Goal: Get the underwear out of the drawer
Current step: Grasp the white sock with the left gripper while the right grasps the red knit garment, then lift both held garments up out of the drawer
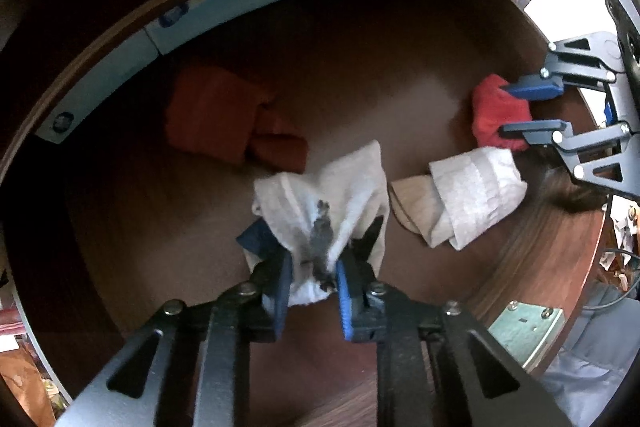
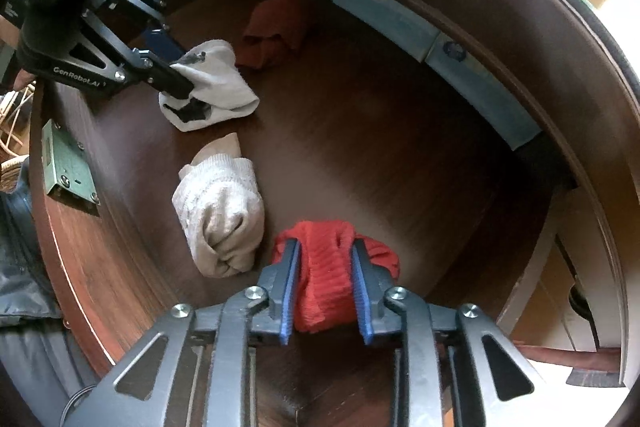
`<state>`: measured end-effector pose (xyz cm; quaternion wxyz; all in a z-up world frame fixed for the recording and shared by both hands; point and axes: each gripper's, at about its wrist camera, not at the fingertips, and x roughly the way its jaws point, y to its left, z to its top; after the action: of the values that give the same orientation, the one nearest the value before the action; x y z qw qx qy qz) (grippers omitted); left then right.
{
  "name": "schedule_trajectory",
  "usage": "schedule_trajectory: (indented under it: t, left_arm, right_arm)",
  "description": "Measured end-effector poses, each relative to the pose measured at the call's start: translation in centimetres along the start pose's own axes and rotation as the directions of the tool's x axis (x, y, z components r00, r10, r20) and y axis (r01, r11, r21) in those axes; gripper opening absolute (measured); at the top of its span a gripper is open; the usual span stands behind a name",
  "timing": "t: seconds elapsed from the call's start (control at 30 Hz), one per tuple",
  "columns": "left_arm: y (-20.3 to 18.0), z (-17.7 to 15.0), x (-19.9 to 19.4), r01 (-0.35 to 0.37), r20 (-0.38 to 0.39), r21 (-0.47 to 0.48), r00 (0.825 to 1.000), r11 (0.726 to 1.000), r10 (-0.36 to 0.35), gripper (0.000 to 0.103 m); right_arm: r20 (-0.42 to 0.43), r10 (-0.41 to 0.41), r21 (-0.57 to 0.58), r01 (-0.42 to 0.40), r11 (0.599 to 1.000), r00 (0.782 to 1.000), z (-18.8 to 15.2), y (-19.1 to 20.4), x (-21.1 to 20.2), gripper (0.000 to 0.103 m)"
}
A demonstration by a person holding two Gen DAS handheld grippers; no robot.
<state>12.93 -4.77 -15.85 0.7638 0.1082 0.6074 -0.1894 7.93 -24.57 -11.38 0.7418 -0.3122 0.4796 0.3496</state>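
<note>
Inside the dark wooden drawer [image 1: 400, 67], my left gripper [image 1: 316, 267] is closed around white underwear with a dark print [image 1: 332, 195]; it also shows in the right wrist view [image 2: 216, 87]. My right gripper [image 2: 326, 267] has its jaws on both sides of bright red underwear [image 2: 328, 267], pressing it; it shows from the left wrist view [image 1: 496, 111] with the right gripper [image 1: 524, 107] around it. A folded white pair [image 2: 220, 215] lies between the two grippers, also in the left wrist view [image 1: 472, 195]. A dark red folded pair [image 1: 224, 119] lies at the back.
The drawer's front wall carries a metal lock plate [image 2: 68, 163], also in the left wrist view [image 1: 528, 331]. Pale blue tape strips [image 2: 432, 39] line the back wall. The drawer floor [image 2: 380, 147] is bare wood between the clothes.
</note>
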Motion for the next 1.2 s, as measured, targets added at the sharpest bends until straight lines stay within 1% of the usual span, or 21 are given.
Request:
schedule_trajectory:
  t: [0.1,0.17,0.2,0.23,0.37,0.5,0.53,0.57,0.6,0.73,0.83,0.93,1.07,1.2]
  left_arm:
    - [0.4,-0.6,-0.5,0.014,0.029,-0.009,0.999,1.000,-0.013,0.018]
    - [0.6,-1.0,-0.9,0.014,0.055,-0.015,0.998,1.000,-0.013,0.018]
    - [0.6,-1.2,-1.2,0.012,0.069,-0.013,0.998,1.000,-0.011,0.018]
    - [0.6,-1.4,-1.8,0.011,0.078,-0.015,0.997,1.000,-0.009,0.018]
    - [0.7,-2.7,-2.5,0.008,0.112,-0.022,0.994,1.000,-0.005,0.018]
    - [0.5,-4.2,-3.1,-0.006,0.143,-0.030,0.990,1.000,0.010,0.018]
    - [0.5,-4.4,-3.1,-0.009,0.150,-0.029,0.989,1.000,0.014,0.017]
    - [1.1,-3.4,-4.0,-0.014,0.154,-0.031,0.988,0.999,0.019,0.017]
    - [0.7,-3.4,-4.1,-0.016,0.161,-0.033,0.987,0.999,0.021,0.017]
    - [0.9,-4.1,-5.1,0.003,0.214,-0.053,0.977,0.999,0.008,0.017]
    - [1.1,-4.8,-6.2,0.015,0.259,-0.069,0.966,0.997,0.004,0.017]
    - [1.2,-5.3,-6.9,0.000,0.289,-0.077,0.957,0.997,0.022,0.017]
    - [0.9,-5.8,-7.5,-0.039,0.316,-0.075,0.947,0.996,0.061,0.017]
    - [0.7,-6.2,-7.9,-0.064,0.340,-0.081,0.936,0.995,0.088,0.017]
  right_arm:
    - [0.024,-0.013,0.001,0.013,1.000,1.000,-0.6,0.2,-0.8,0.021]
    - [0.044,-0.008,0.013,0.008,1.000,0.999,-0.8,0.2,-1.3,0.019]
    - [0.052,-0.007,0.016,0.006,1.000,0.999,-0.9,-0.1,-1.6,0.017]
    - [0.064,-0.007,0.018,0.006,1.000,0.998,-1.1,-0.1,-1.9,0.011]
    - [0.100,-0.016,0.029,0.013,0.999,0.995,-2.2,0.1,-2.9,0.011]
    - [0.104,-0.005,0.040,0.001,0.999,0.995,-2.6,0.4,-3.7,0.011]
    - [0.105,-0.006,0.042,0.002,0.999,0.994,-2.8,0.4,-3.9,0.011]
    - [0.108,-0.009,0.042,0.004,0.999,0.994,-2.9,0.4,-4.0,0.011]
    - [0.113,-0.011,0.043,0.006,0.999,0.994,-2.8,0.1,-4.1,0.011]
    - [0.160,-0.005,0.059,-0.004,0.998,0.987,-3.7,-0.8,-5.1,0.011]
    - [0.195,-0.004,0.073,-0.010,0.997,0.981,-4.3,-1.0,-5.8,0.011]
    - [0.223,-0.008,0.080,-0.010,0.997,0.975,-4.9,-1.2,-6.4,0.011]
    - [0.246,-0.038,0.079,0.019,0.997,0.969,-5.5,-1.1,-7.4,0.011]
    - [0.262,-0.045,0.088,0.022,0.996,0.964,-5.4,-0.8,-7.9,0.011]
